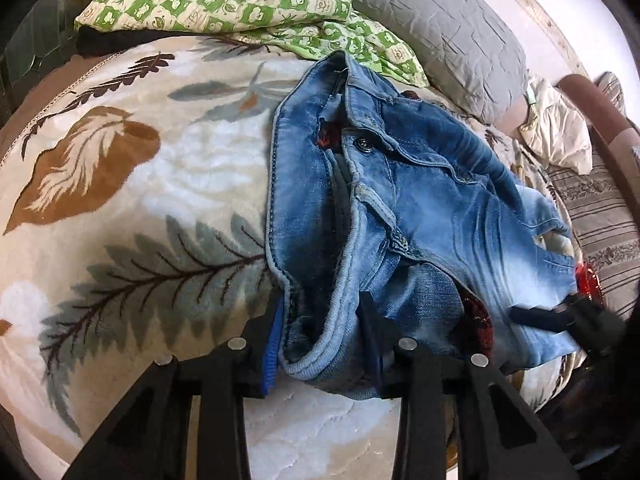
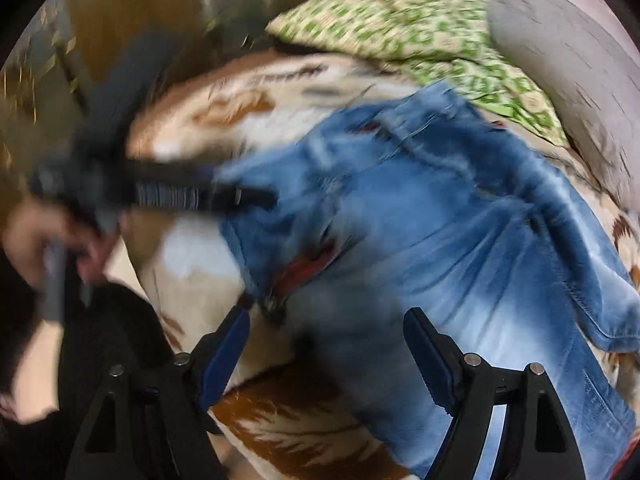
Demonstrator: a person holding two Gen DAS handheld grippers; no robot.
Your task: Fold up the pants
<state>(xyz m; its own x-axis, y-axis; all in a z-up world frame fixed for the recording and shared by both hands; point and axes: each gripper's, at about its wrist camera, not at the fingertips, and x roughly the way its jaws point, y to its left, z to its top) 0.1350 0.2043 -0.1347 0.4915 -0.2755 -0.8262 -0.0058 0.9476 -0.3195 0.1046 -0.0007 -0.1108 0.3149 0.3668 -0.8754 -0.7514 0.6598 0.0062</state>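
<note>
Light blue jeans (image 1: 420, 200) lie crumpled on a cream blanket with a leaf pattern (image 1: 120, 200), waistband and button facing up. My left gripper (image 1: 320, 340) is shut on a bunched fold of the waistband at the near edge, with denim filling the gap between its blue pads. The blurred right wrist view shows the jeans (image 2: 440, 220) under my right gripper (image 2: 328, 336), which stands open just above the pale denim with nothing pinched. In that view the left gripper (image 2: 256, 196) comes in from the left onto the jeans' edge, held by a hand (image 2: 24, 240).
A green checked quilt (image 1: 240, 4) and a grey pillow (image 1: 448, 28) lie behind the jeans. A cream cloth (image 1: 556, 128), a striped cover (image 1: 600, 216) and something red (image 1: 588, 280) are at the right. A wooden door (image 2: 140, 12) stands beyond the bed.
</note>
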